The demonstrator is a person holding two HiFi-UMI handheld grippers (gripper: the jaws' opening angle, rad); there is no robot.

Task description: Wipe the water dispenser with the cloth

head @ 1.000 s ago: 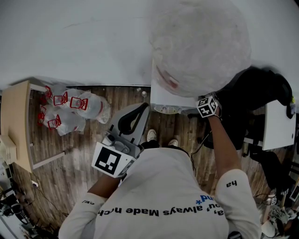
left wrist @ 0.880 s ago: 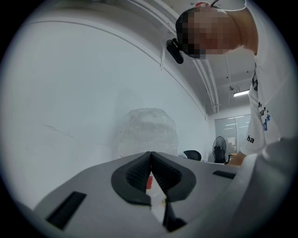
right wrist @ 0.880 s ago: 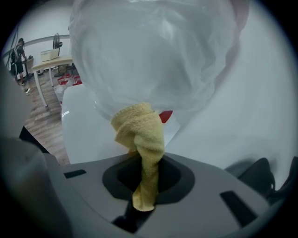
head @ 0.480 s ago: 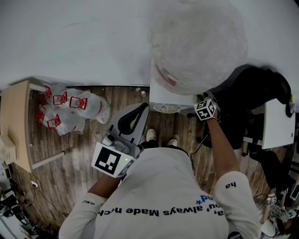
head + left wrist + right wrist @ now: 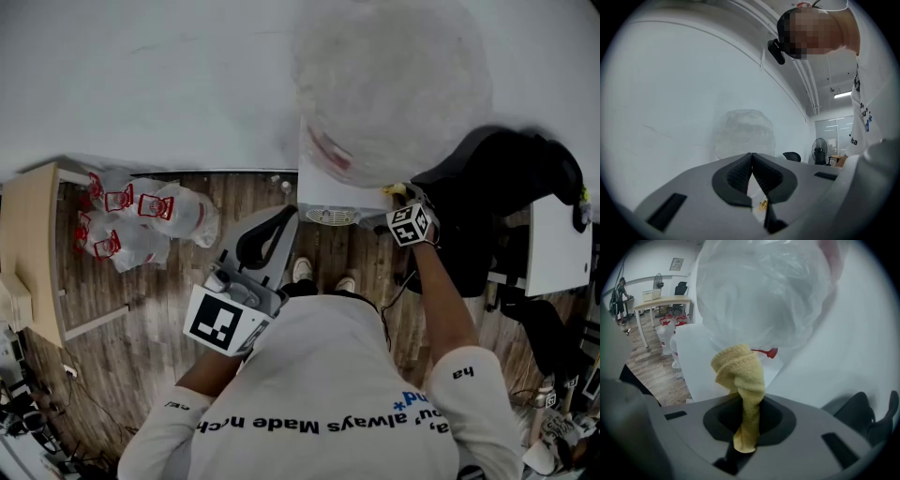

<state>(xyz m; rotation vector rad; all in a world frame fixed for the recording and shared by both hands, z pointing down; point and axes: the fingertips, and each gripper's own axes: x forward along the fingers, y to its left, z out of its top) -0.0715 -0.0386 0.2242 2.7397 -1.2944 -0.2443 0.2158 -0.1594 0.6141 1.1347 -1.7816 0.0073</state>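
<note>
Two grippers are seen. The left gripper (image 5: 752, 164) is held low beside the person's body, with its jaws pressed together and nothing between them. One yellow cloth (image 5: 740, 376) is pinched in the jaws of the right gripper (image 5: 743, 416). It is held close to the white top of the single water dispenser (image 5: 328, 192), just under its one plastic-wrapped bottle (image 5: 394, 89).

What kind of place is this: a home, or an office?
Most likely an office: a water dispenser by the wall, with a desk, a swivel chair and a standing fan behind.
</note>
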